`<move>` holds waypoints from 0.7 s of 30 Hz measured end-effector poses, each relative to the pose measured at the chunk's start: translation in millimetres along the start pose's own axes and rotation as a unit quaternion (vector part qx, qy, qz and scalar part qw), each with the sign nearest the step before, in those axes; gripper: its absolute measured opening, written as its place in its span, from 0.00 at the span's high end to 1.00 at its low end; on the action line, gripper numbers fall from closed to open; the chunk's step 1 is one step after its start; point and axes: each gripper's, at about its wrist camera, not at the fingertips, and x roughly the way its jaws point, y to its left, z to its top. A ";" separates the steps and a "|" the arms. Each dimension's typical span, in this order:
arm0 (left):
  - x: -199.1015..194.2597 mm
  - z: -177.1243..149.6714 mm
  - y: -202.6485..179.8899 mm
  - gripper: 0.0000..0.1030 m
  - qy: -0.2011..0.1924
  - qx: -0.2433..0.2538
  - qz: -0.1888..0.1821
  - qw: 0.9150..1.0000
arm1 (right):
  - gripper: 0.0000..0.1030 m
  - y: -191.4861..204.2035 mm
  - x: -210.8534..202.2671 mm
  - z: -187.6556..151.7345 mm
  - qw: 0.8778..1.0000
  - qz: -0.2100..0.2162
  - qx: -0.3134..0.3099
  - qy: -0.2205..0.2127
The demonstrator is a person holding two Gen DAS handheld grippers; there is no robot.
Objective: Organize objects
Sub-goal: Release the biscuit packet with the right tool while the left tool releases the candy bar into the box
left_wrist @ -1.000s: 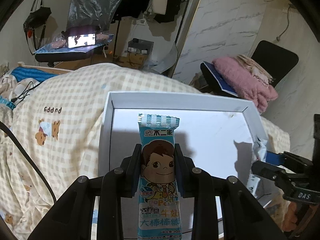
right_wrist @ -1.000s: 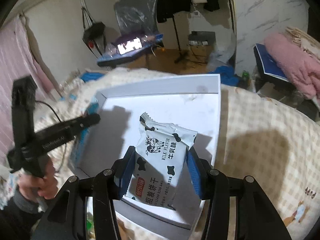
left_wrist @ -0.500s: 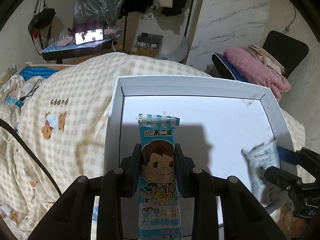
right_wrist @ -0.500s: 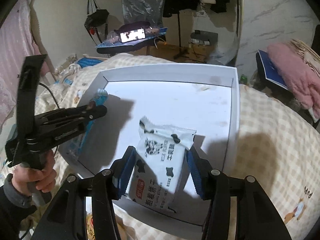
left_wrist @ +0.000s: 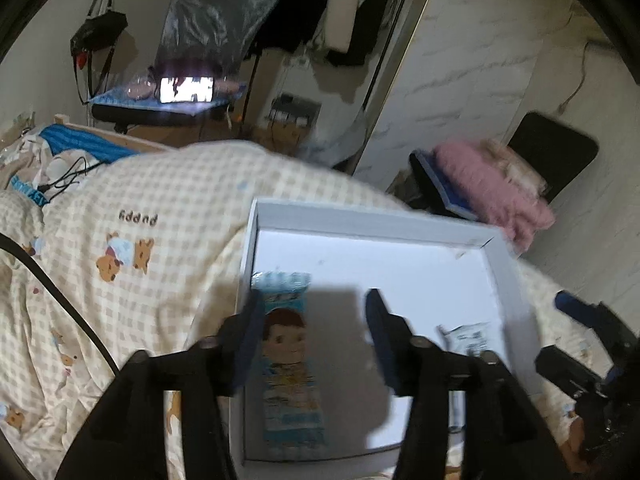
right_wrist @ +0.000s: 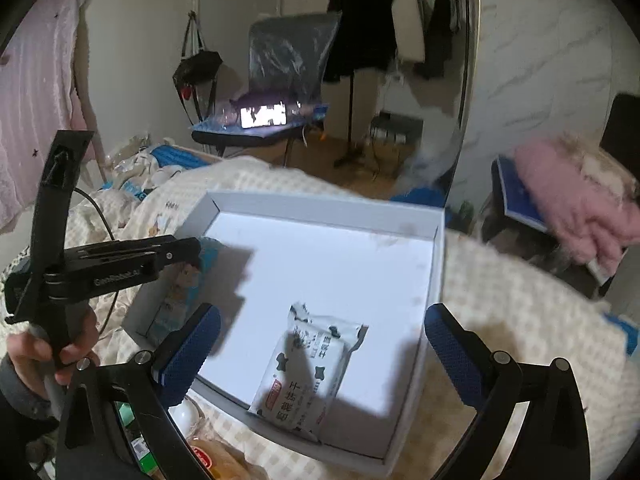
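Snack packets are laid flat inside the white box [right_wrist: 320, 208] on the bed: the candy bar [left_wrist: 290, 368] beside its left wall under the open left claw [left_wrist: 312, 336], the biscuit pack [right_wrist: 308, 372] near its front under the open right claw [right_wrist: 320, 356], for tidy storage.

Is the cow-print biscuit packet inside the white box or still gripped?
Inside: the biscuit packet lies flat on the white box floor, with the right gripper open wide around it.

Both wrist views close above, facing down-forward; share white box [left_wrist: 372, 224].
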 end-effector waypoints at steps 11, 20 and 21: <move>-91.6 18.0 -18.7 0.25 -0.033 0.043 -0.009 0.999 | 0.01 2.8 -70.0 20.0 0.996 0.079 0.024 -0.034; -186.3 16.9 -24.6 0.24 -0.028 0.046 -0.063 0.997 | 0.01 30.0 -147.4 39.5 0.993 0.108 0.006 -0.050; -197.9 15.3 -25.0 0.24 -0.027 0.050 -0.061 0.996 | 0.01 32.7 -155.9 39.9 0.991 0.122 0.009 -0.050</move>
